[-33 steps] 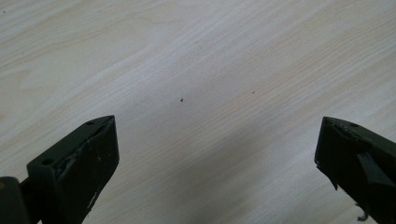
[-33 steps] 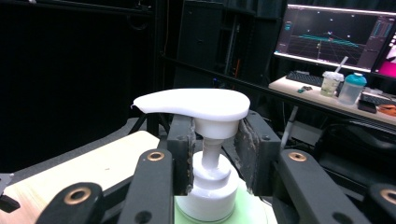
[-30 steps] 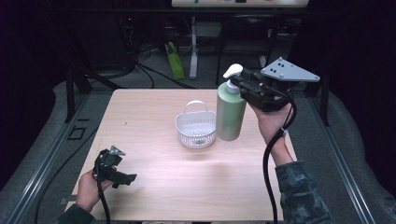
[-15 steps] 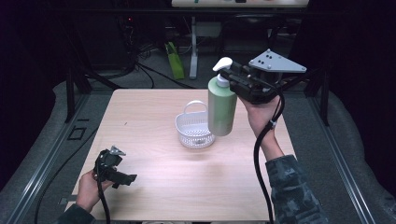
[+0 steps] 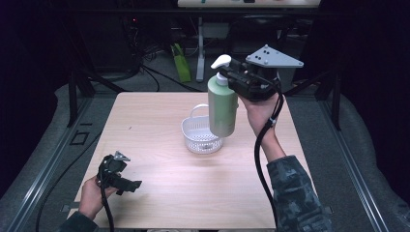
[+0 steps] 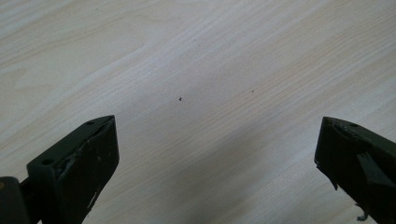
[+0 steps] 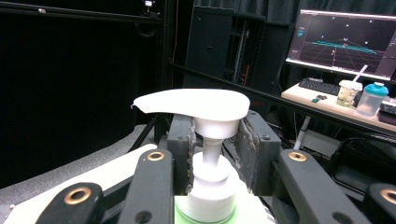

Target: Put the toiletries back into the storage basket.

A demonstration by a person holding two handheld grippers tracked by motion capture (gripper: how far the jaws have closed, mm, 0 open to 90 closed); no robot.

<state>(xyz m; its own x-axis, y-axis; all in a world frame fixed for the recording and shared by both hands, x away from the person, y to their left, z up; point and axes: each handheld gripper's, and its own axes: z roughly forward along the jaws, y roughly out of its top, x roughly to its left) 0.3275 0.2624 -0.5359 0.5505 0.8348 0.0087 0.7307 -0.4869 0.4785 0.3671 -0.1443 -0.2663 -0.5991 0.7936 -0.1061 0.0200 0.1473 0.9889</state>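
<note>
**Green pump bottle held over the basket**

Green plastic with a white pump head: this bottle (image 5: 222, 108) hangs in the air, carried by the right gripper (image 5: 235, 79). In the right gripper view the two jaws are clenched on the white neck just under the pump head (image 7: 191, 103). The bottle is upright, or only a little tilted, and its bottom edge is above the right side of the white basket (image 5: 199, 137), which stands near the middle of the wooden table (image 5: 154, 121). From the high view I cannot tell if the bottle touches the basket rim; it seems to be just above it.

The left gripper (image 5: 126, 183) rests low at the near left corner of the table, well apart from the basket, with its jaws released and nothing between them.

I judge the step in hand is carrying the bottle to the basket. The next move probably calls for bringing the bottle over the basket opening and lowering it straight down. The bottle is tall and the basket shallow, so it may tip when the grip opens.
</note>
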